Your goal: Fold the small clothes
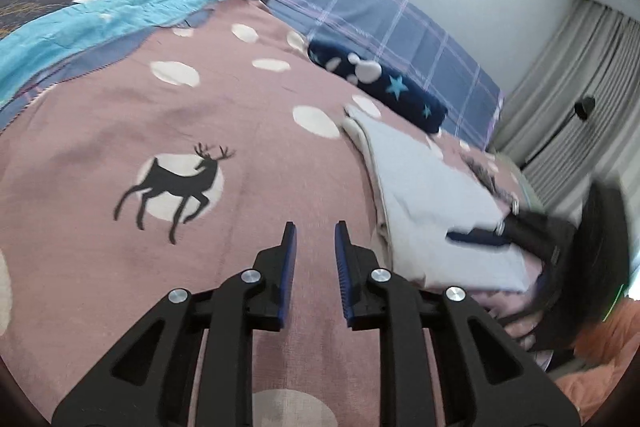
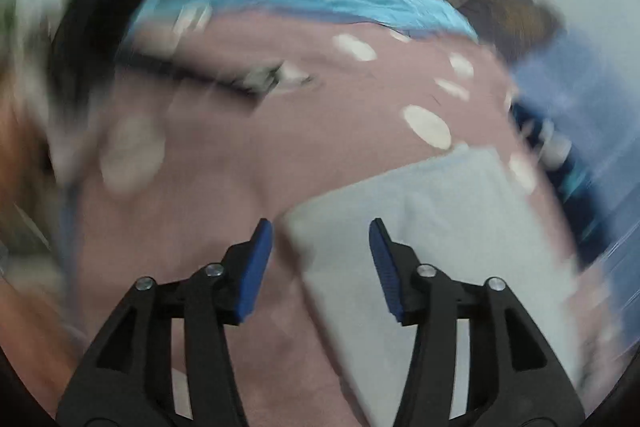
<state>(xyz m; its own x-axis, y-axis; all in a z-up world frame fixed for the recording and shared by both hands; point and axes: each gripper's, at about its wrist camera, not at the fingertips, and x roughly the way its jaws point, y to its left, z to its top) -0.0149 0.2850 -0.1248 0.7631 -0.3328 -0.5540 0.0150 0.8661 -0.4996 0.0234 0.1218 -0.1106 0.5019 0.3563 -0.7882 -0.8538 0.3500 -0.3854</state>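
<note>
Folded pale-grey clothing (image 1: 432,195) lies flat on the pink deer-print bedspread (image 1: 200,131), just right of the empty, slightly parted left gripper (image 1: 315,227), while the right gripper (image 2: 321,225) hovers above it, jaws wide apart and empty.

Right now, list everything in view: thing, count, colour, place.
folded garment: one, pale grey, on the blanket, right of centre
blanket: one, pink, white dots, deer print, covering the bed
sheet: one, blue plaid, far side
dark cloth: one, navy with stars, beside the garment
towel: one, light blue, far left
curtain: grey, right
left gripper: black, blue fingers, open
right gripper: same, open over garment's edge
</note>
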